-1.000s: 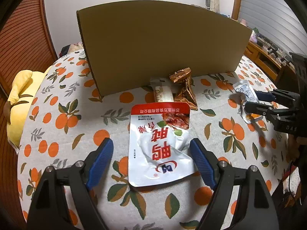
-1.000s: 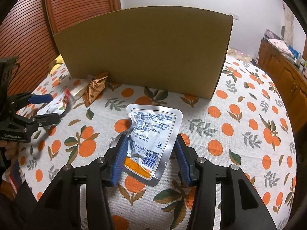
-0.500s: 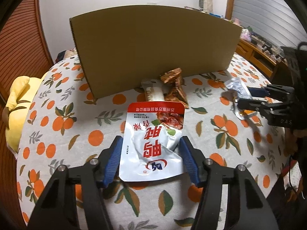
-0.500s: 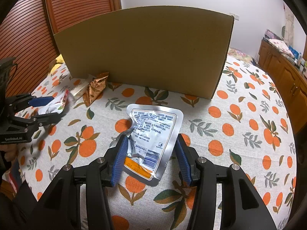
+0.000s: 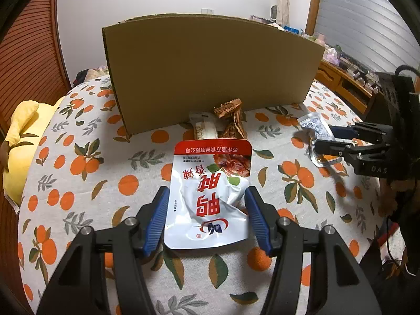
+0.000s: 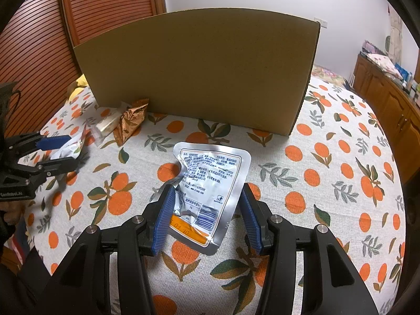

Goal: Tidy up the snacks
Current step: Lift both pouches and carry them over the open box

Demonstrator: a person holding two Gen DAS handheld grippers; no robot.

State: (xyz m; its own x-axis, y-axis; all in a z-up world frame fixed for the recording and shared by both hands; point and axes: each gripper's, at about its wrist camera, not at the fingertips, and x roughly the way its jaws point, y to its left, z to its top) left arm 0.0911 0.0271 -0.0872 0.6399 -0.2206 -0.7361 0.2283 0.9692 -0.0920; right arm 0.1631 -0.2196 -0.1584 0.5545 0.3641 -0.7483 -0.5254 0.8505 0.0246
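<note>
Two handheld grippers work over a table (image 5: pixel 78 183) covered in an orange-and-leaf print cloth, each with a snack pouch between its blue-padded fingers. The left gripper (image 5: pixel 207 218) straddles a white-and-red pouch (image 5: pixel 210 197) printed with large red characters; the pouch lies flat on the cloth and both pads sit right at its side edges, though it cannot be told from the views whether they actually pinch it. The right gripper (image 6: pixel 206 215) brackets a silver pouch (image 6: pixel 210 183) lying label-side up, its barcode and orange strip nearest the camera; its left pad presses the crumpled edge of the foil while the right pad stands just beside the other edge, so a firm grip cannot be confirmed. Behind both pouches a tall cardboard panel (image 5: pixel 210 71) stands upright on the table. At its foot lie a crinkled copper-brown wrapper (image 5: pixel 232 123) and, touching it on the left, a pale wrapped snack bar (image 5: pixel 203 127), both just beyond the top of the white-and-red pouch. A yellow plush toy (image 5: pixel 18 136) rests at the table's left edge, near a slatted wooden door (image 6: pixel 105 8), and a wooden cabinet (image 6: pixel 386 99) lines the wall on the right.
</note>
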